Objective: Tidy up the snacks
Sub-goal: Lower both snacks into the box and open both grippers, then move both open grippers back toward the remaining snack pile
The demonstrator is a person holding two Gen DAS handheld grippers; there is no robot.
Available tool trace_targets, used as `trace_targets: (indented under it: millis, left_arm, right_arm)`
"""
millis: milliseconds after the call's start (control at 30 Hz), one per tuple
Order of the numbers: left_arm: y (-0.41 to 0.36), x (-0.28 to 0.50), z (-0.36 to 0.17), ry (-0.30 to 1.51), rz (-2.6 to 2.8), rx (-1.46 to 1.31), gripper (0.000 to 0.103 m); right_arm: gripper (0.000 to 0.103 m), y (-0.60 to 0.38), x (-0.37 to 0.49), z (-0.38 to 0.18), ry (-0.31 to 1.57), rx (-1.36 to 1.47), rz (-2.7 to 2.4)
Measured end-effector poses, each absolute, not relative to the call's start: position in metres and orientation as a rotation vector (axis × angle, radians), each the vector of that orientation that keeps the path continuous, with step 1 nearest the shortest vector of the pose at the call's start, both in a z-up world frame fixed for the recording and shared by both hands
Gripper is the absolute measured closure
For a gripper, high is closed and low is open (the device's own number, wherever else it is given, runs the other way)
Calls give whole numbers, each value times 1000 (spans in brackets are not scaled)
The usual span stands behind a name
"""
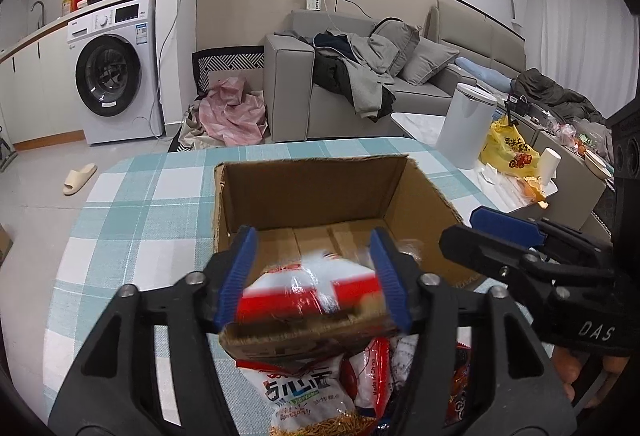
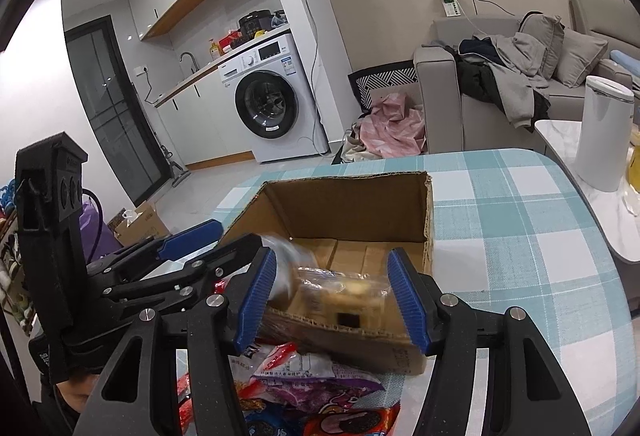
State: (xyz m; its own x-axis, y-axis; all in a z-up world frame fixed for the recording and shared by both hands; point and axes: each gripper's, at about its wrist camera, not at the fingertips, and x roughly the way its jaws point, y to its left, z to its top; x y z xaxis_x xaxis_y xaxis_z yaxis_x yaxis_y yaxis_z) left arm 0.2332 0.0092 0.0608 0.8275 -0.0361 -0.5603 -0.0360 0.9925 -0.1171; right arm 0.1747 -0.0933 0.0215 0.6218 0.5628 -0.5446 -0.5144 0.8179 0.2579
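Note:
An open cardboard box (image 1: 316, 195) (image 2: 348, 207) stands on the checked tablecloth. My left gripper (image 1: 314, 280) is over the box's near edge, jaws wide; a blurred red-and-white snack bag (image 1: 308, 290) lies between them, apparently loose. My right gripper (image 2: 334, 296) is open over the box's near right part; a clear pack of brown biscuits (image 2: 340, 292) lies blurred between its fingers, inside the box. Several snack bags lie in front of the box: a white noodle-snack bag (image 1: 304, 396), a purple bag (image 2: 316, 388), an Oreo pack (image 2: 352, 422). Each gripper shows in the other's view (image 1: 512, 236) (image 2: 188, 244).
The table (image 2: 520, 236) has a teal-and-white checked cloth, its edge rounded at the far side. A white bin (image 1: 466, 123) and a yellow bag (image 1: 508, 149) stand on a side table to the right. A sofa (image 1: 360, 83) and washing machine (image 1: 116, 75) are behind.

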Motion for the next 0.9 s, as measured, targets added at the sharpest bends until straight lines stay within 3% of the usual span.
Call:
trace_targets:
  millis: [67, 200, 333, 400, 900]
  left_arm:
    - [9, 227, 63, 587, 2, -121, 23]
    - [9, 212, 69, 578, -4, -107, 18]
    - [8, 190, 73, 562, 11, -84, 0]
    - [9, 178, 74, 545, 20, -79, 1]
    - [22, 105, 62, 575, 62, -90, 1]
  right_arm:
    - [38, -97, 173, 22, 653, 73, 616]
    - [18, -108, 163, 23, 648, 71, 613]
    - [5, -119, 153, 23, 655, 69, 611]
    - [1, -124, 150, 23, 673, 76, 612]
    - [1, -144, 113, 8, 726, 61, 614]
